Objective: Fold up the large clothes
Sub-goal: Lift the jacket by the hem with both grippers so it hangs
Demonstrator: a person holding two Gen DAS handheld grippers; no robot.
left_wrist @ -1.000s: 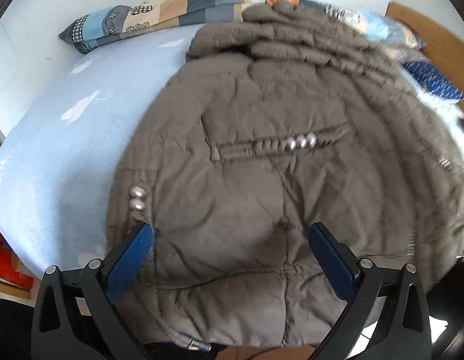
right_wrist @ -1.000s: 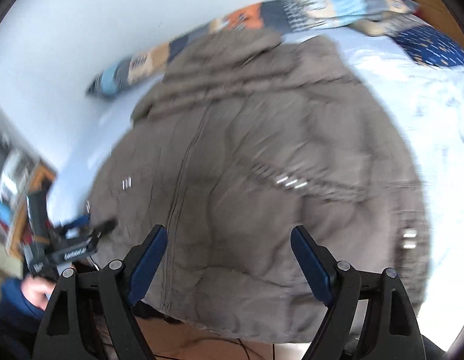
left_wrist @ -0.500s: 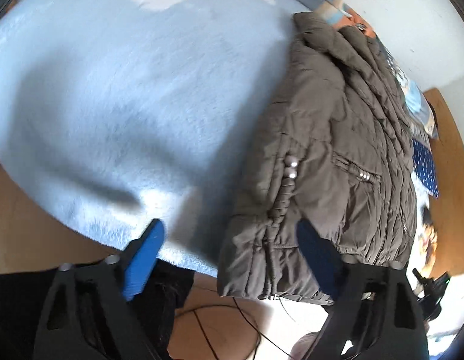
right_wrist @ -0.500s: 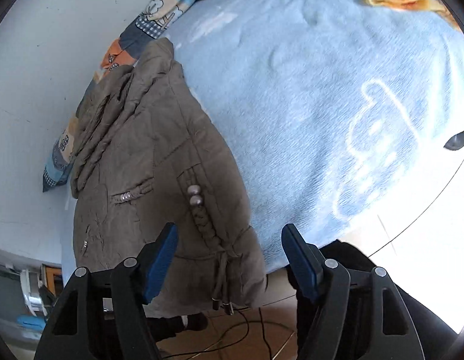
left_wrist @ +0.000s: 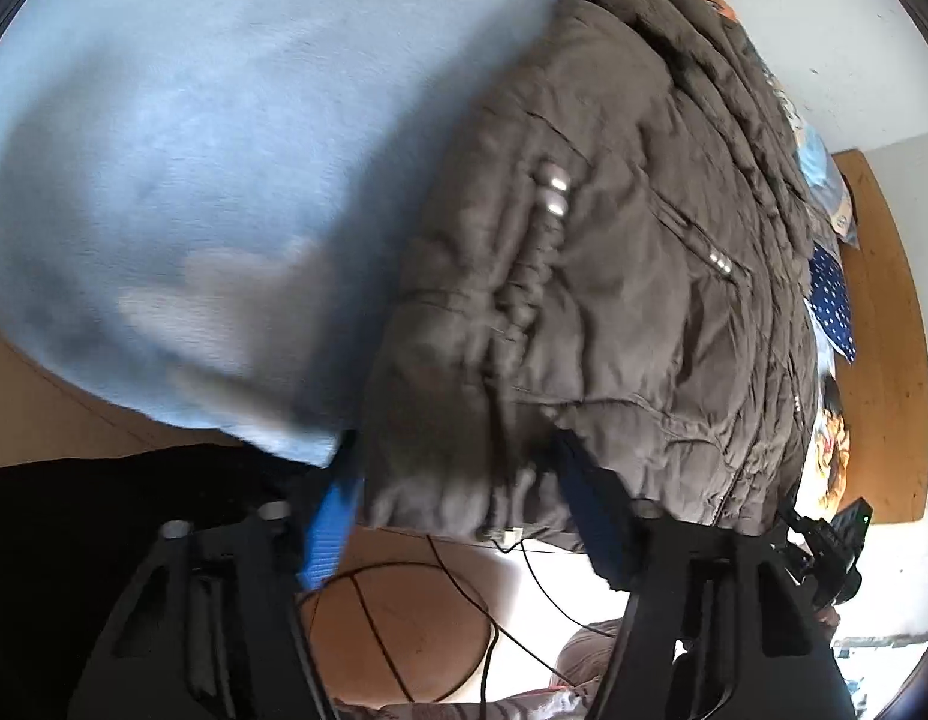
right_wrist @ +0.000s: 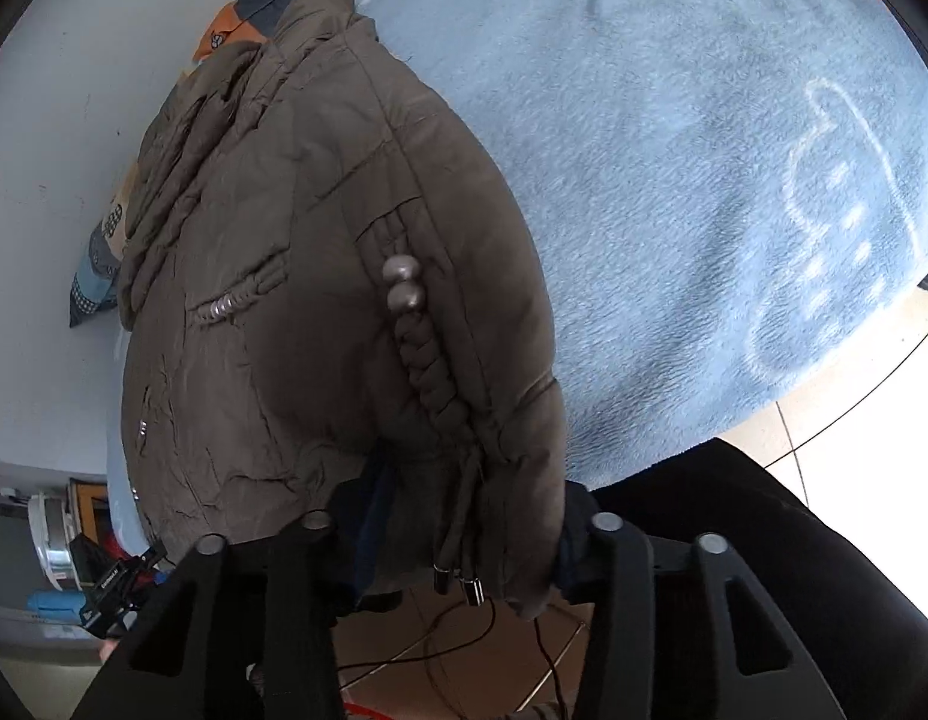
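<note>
Brown padded coat (left_wrist: 607, 276): it lies on the light blue blanket (left_wrist: 182, 138), hem hanging over the bed edge at the bottom of both frames, collar towards the patterned pillow (right_wrist: 98, 264) at the wall.
Left tongs (left_wrist: 464, 498): their jaws have just been closing, with the hem corner in the lower centre of the frame between them; the blue pad (left_wrist: 335, 525) sits against the coat's edge, so I judge that the corner is gripped.
Right tongs (right_wrist: 464, 516): the jaws have just been closing too, narrow now on the other hem corner, where the drawstring (right_wrist: 464, 534) hangs down.
Reason for this hold: one corner in each tong keeps the hem straight, probably so that it can be lifted towards the collar.
Beads (right_wrist: 404, 285): two silver ones above the braided cord.
Floor (left_wrist: 398, 642): cables lie below the hem.
</note>
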